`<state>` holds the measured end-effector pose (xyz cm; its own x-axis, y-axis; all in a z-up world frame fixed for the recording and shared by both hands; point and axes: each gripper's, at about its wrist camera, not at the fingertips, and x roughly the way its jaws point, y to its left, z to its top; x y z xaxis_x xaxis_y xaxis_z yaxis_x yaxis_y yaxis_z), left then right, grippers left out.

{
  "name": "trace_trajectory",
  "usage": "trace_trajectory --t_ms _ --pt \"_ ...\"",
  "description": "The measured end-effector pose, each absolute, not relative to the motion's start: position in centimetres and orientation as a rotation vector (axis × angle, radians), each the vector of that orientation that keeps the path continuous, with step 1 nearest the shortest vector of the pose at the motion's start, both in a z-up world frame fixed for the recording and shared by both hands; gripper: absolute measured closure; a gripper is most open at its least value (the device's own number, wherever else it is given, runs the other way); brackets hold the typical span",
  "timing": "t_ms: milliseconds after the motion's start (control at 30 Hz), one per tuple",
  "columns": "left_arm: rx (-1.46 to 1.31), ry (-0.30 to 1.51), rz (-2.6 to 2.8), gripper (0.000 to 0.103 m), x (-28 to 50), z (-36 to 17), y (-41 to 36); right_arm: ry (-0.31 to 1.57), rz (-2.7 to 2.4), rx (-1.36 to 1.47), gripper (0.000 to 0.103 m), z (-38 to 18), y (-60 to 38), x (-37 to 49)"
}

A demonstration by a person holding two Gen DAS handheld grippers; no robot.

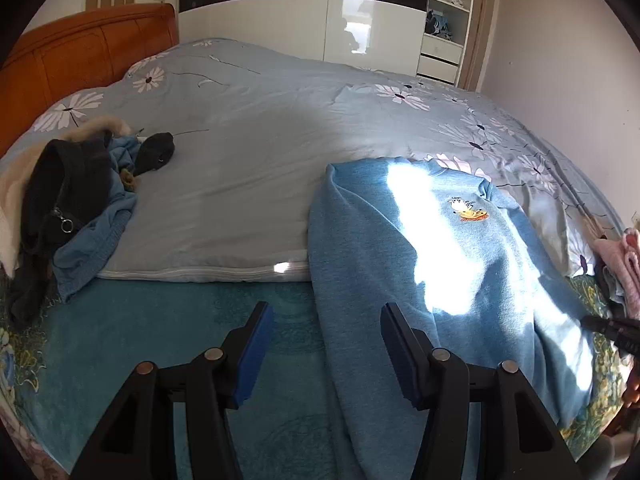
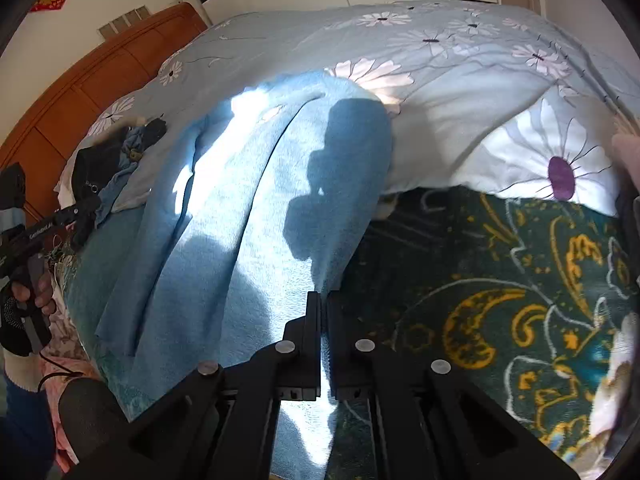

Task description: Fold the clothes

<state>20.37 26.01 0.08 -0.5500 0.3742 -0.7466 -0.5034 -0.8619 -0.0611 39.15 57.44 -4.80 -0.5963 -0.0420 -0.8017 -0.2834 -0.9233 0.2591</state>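
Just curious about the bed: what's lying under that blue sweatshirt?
The blue sweatshirt lies across the flowered quilt and the teal blanket nearer the camera. Anything else beneath it is covered.

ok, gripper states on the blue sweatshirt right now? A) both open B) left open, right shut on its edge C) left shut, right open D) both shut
B: the left gripper is spread wide over the blue sweatshirt's edge; the right gripper has pads together on the fabric.

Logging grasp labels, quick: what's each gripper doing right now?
Left gripper: open, holding nothing, over the blue sweatshirt's edge.
Right gripper: shut on the blue sweatshirt's edge.
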Motion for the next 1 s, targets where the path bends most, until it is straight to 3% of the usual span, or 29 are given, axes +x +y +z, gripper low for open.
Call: trace_trajectory --t_ms 267,500,700,733,767,833,1000 --pt "-1.153 0.156 2.384 0.043 19.7 -1.0 24.1 0.026 2.315 -1.192 0.101 1.5 64.9 37.7" --pt "-1.237 0.172 2.311 0.043 19.9 -3.9 24.2 -0.01 2.127 -1.23 0.101 -0.8 71.6 35.3" --pt "-1.277 0.195 2.238 0.044 20.8 -5.6 25.0 -0.015 2.144 -1.202 0.098 -1.0 70.5 35.4" --pt "-1.274 0.196 2.224 0.043 21.1 -5.6 25.1 -0.02 2.154 -1.192 0.092 -0.6 70.2 35.5" --pt "-1.272 0.202 2.216 0.044 21.4 -5.6 25.2 -0.027 2.162 -1.178 0.076 -0.2 69.8 35.6" --pt "-1.269 0.218 2.2 0.043 22.2 -5.7 25.3 -0.03 2.19 -1.14 0.054 1.0 69.0 36.2" --pt "-1.276 0.23 2.112 0.044 24.5 -6.2 25.3 -0.029 2.285 -1.027 0.053 3.9 66.0 38.1"
